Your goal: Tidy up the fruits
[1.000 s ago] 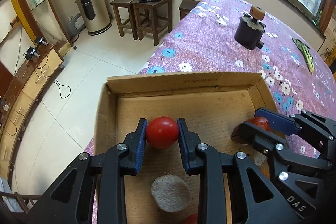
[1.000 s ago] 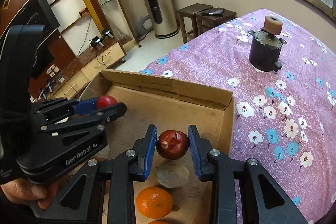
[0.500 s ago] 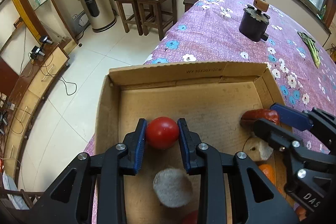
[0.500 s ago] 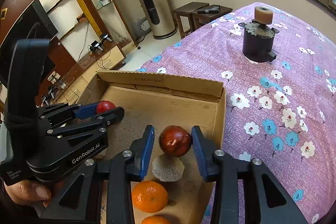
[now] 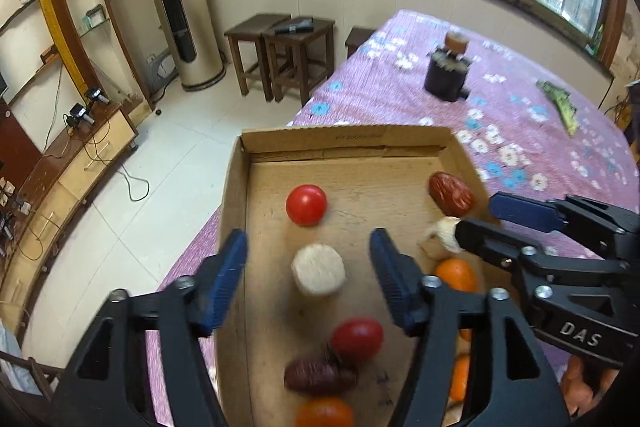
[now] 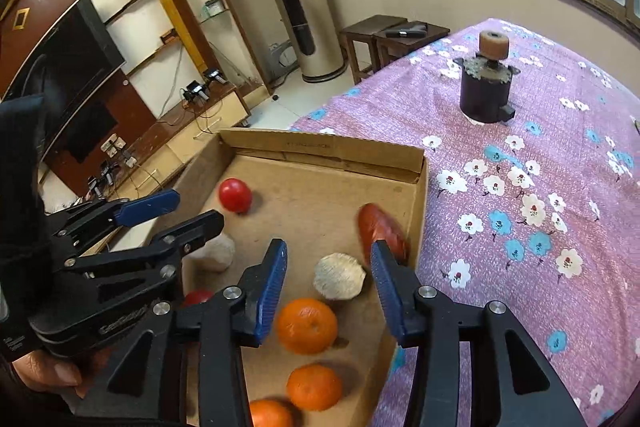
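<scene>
A: Since both sets of tongs stand spread and hold nothing, where do the fruits lie?

B: All inside the cardboard box [image 5: 240, 211] on the purple flowered bed [image 6: 540, 155]. The left tongs [image 5: 308, 267] hang over a pale round piece [image 5: 318, 275], with the red tomato [image 5: 306, 205] just beyond it on the box floor. The right tongs [image 6: 328, 287] hover above the near right corner, where the dark red date [image 6: 378, 227] rests against the right wall, beside another pale piece [image 6: 339, 277].

A: How should the step be done well?

B: My judgement is that each fruit has been set down in a far row, so the tongs should lift straight up, keeping their fingers wide, so that neither round fruit is nudged and rolls. The next pick looks easiest on an orange [image 6: 306, 325], gripped across its middle.

A: What does one view offer that the other lacks?

B: The left view alone shows a second tomato [image 5: 356, 341] clearly and a second date [image 5: 318, 375] near the front. The right view shows three oranges in a row and the hand [image 6: 52, 375] holding the left handle.
</scene>
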A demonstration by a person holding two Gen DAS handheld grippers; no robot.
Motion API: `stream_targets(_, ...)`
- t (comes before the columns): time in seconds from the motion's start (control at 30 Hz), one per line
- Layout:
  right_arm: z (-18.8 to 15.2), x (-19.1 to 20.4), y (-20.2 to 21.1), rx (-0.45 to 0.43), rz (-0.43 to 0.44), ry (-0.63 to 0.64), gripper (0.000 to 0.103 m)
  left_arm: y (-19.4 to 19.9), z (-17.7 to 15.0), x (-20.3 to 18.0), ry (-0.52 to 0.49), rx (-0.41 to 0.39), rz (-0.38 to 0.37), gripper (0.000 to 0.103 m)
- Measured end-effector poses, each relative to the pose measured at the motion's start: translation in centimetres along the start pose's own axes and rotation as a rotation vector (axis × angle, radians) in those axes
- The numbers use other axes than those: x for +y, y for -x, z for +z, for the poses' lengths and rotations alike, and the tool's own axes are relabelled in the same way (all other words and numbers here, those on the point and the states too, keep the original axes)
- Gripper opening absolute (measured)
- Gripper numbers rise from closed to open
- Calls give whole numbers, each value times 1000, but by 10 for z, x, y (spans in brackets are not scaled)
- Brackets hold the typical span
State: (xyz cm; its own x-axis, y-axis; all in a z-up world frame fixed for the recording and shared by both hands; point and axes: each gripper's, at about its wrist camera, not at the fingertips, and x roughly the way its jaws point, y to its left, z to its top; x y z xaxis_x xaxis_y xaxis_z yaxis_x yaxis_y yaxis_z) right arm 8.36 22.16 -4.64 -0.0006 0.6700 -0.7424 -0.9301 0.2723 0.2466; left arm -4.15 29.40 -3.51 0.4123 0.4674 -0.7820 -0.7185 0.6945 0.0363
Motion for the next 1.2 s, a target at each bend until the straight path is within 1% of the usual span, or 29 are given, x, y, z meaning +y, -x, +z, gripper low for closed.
stream_targets(0.17, -13, 14, 21, -3, 46, 65, 49, 31, -16, -6, -7, -55, -16, 65)
stream_targets(0.3, -29, 22, 36, 1, 61, 130, 50, 45, -34, -12, -28, -55, -32, 65)
stream_targets(0.33, -32, 24, 39, 2, 64, 145, 53, 48, -37, -14, -38, -54, -34, 65)
stream_targets(0.37, -37, 25, 42, 3, 64, 170, 59, 51, -41, -16, -49, -56, -34, 65)
stream_targets(0.43, -46, 27, 49, 0, 51, 217, 63, 57, -48, -20, -71, -58, -28, 69)
stream_targets(0.53, -59, 27, 58, 7, 58, 256, 64, 66, -58, -25, -83, -66, -25, 75)
stream_targets(0.67, -75, 28, 69, 12, 60, 304, 71, 74, -69, -27, -96, -70, -20, 75)
stream_targets(0.8, -89, 31, 79, 19, 74, 355, 74, 81, -80, -30, -103, -71, -18, 75)
stream_targets(0.87, -97, 34, 84, 24, 82, 383, 80, 83, -85, -31, -106, -68, -17, 75)
stream_targets(1.1, -117, 42, 100, 29, 92, 462, 82, 94, -104, -36, -123, -69, -19, 75)
stream_targets(1.2, -123, 45, 105, 29, 101, 486, 85, 99, -111, -38, -125, -68, -24, 75)
